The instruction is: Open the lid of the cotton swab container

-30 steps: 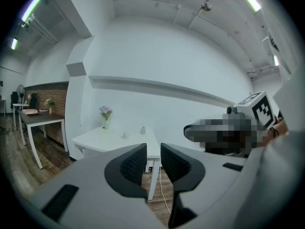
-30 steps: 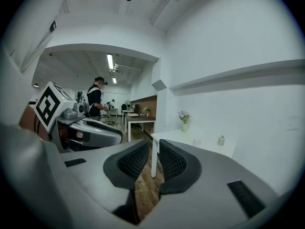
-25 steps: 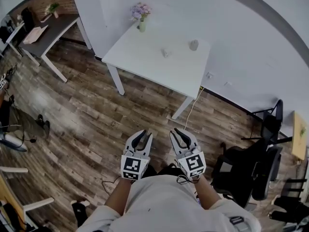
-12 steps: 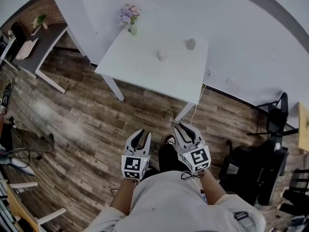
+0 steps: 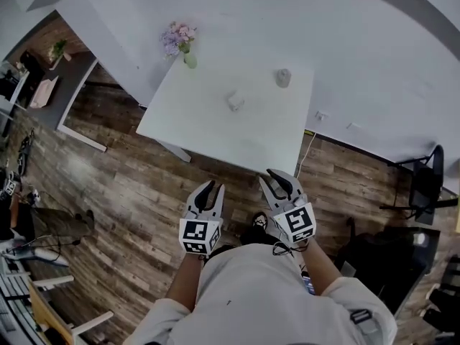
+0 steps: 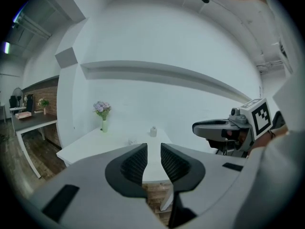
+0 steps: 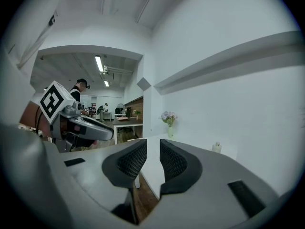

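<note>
A small clear container (image 5: 235, 101) sits near the middle of the white table (image 5: 215, 131), and a small grey bottle-shaped container (image 5: 283, 77) stands farther back by the wall. I cannot tell which one holds the cotton swabs. Both are far ahead of me. My left gripper (image 5: 213, 187) and right gripper (image 5: 274, 178) hang side by side in front of the person's body, over the wooden floor just short of the table's near edge. Each is open by a narrow gap with nothing between its pads. In the left gripper view both containers (image 6: 153, 131) show small beyond the fingertips (image 6: 138, 152).
A vase of purple flowers (image 5: 180, 43) stands at the table's far left corner. White walls run behind and to the right of the table. A dark office chair (image 5: 424, 192) is at the right, a second desk (image 5: 50, 85) at the far left. A cable (image 5: 302, 157) hangs by the table's right leg.
The person has walked forward, so the table has come closer and now lies just beyond the grippers. Both grippers stay held in front of the body.
</note>
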